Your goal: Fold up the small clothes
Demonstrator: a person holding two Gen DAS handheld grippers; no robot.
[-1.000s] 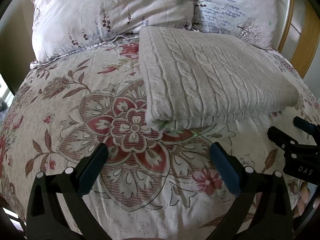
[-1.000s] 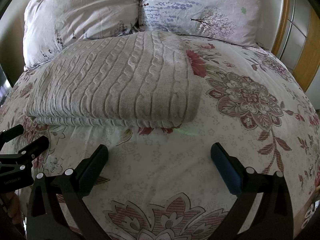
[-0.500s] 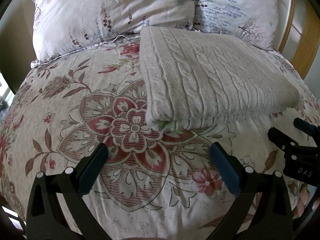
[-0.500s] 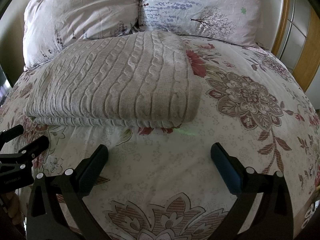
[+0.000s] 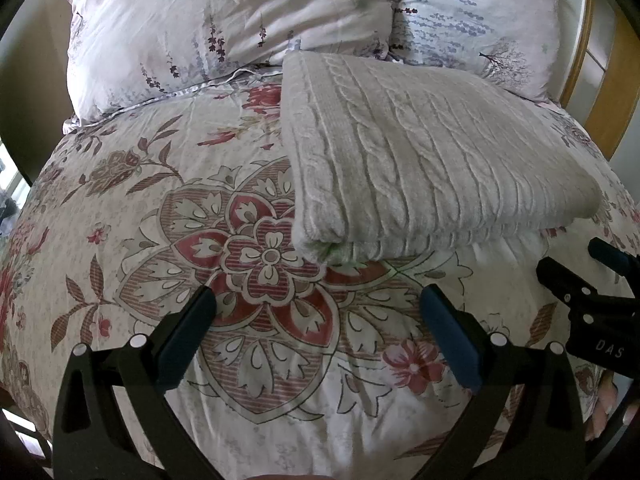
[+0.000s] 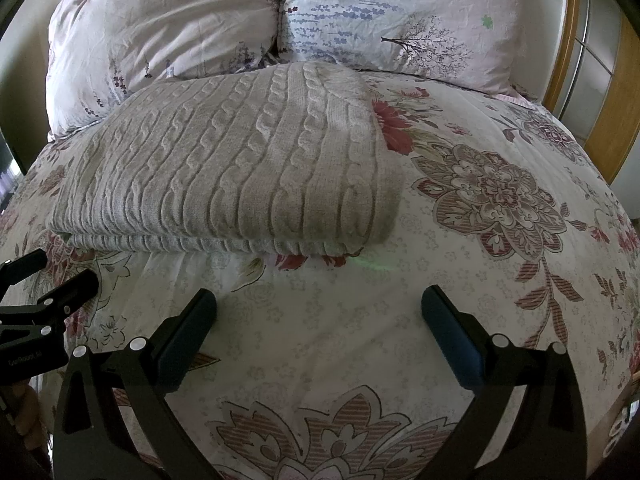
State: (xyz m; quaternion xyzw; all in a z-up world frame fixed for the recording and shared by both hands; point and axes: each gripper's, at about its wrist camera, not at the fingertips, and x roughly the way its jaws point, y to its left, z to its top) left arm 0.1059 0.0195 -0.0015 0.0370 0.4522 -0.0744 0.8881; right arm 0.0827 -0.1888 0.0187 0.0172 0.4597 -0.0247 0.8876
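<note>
Since the knit (image 5: 432, 160) already lies folded square on the quilt (image 5: 160, 220) below the pillows (image 6: 168, 28), both claws, left (image 5: 316, 320) and right (image 6: 316, 320), hang spread and empty just short of it, likely done

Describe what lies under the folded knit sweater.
The folded knit sweater rests on the floral duvet. The duvet shows all around it; anything beneath the sweater itself is covered.

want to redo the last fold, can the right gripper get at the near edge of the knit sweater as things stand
Probably yes. The right gripper is open and empty, and only bare floral duvet lies between its fingers and the folded sweater. The left gripper sits off to the side, not in the path.
</note>
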